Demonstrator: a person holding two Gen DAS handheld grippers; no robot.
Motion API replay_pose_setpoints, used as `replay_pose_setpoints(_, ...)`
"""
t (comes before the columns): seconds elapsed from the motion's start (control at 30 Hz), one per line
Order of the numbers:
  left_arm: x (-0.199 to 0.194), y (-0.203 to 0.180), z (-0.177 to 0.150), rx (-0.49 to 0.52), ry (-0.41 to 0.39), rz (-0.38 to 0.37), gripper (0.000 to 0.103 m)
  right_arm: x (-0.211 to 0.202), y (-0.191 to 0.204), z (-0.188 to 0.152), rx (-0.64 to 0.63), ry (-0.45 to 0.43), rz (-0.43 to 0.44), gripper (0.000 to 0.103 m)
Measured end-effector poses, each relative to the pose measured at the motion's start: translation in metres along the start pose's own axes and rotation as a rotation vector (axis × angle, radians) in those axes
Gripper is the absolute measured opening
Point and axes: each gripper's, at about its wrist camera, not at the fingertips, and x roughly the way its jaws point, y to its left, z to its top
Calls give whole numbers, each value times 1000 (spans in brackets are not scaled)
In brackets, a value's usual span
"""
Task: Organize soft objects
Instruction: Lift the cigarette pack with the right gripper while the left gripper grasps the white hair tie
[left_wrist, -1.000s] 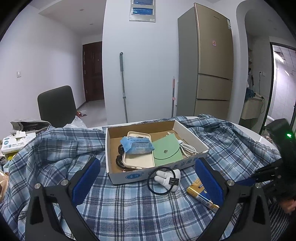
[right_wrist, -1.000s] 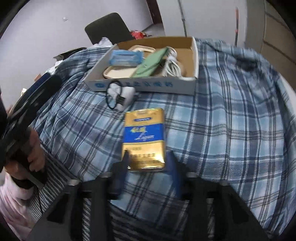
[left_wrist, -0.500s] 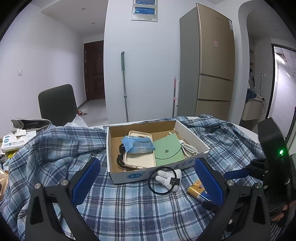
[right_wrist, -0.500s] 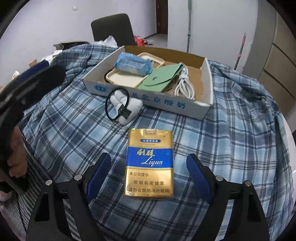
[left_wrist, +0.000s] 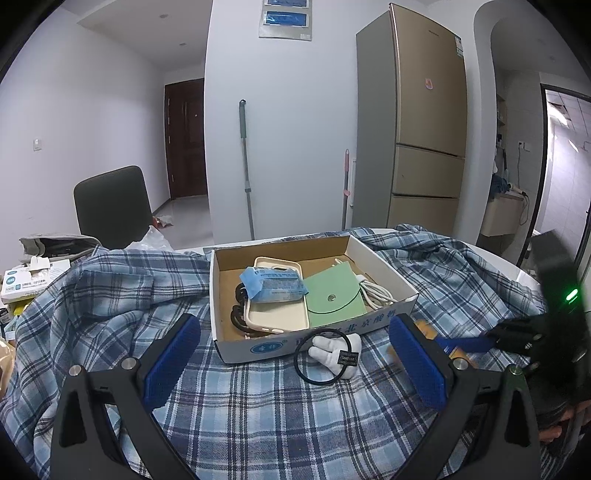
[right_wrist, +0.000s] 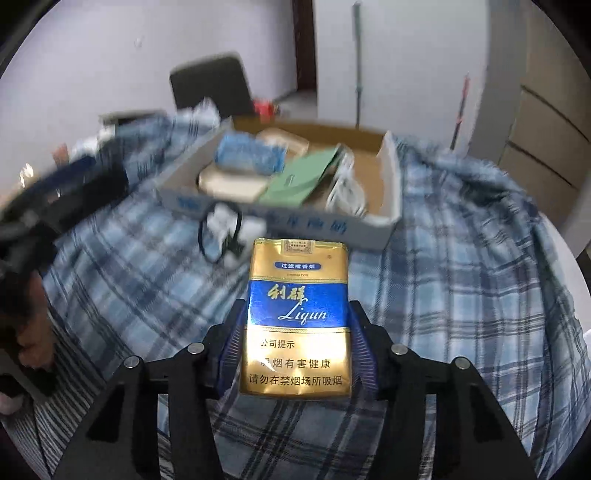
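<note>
The right tongs (right_wrist: 295, 347) are closing on the cigarette pack (right_wrist: 297, 314), whose long axis points at the cardboard box (right_wrist: 373, 225) just beyond; the left tongs (left_wrist: 295, 362) hang open and empty.

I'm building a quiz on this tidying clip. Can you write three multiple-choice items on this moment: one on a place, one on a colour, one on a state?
1. Where does the black hair tie lie?
A. Inside the cardboard box
B. On the plaid cloth in front of the box
C. On the chair

2. What colour is the flat snap pouch in the cardboard box?
A. Red
B. Green
C. Black

3. What is between the fingers of the right gripper?
A. The gold and blue cigarette pack
B. The white cable
C. Nothing

Answers:
1 B: the tie rests on the plaid cloth, around a small white soft item, just outside the box's front wall.
2 B: the pouch is pale green.
3 A: both blue pads flank the cigarette pack as the jaws are closing on it.
</note>
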Motion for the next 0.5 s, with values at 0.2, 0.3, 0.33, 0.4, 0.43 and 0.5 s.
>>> replay_pose_setpoints(0.2,3,3,0,-17,15,3,103,-38,-23,0,128,-201,-38,52)
replay_pose_setpoints(0.3,6,5,1,-21,38,-15,103,-53,-33,1,192,-286,-100,52)
replay_pose_setpoints(0.33,7,6,2,-21,44,-20,103,-59,-37,1,206,-312,-124,52)
replay_pose_setpoints(0.4,12,7,3,-27,72,-52,95,-65,-42,1,224,-342,-151,53)
replay_pose_setpoints(0.43,17,7,3,-28,96,-68,91,-65,-44,1,232,-338,-146,53)
replay_pose_setpoints(0.5,32,3,1,-20,168,-93,81,-61,-43,2,234,-319,-137,53)
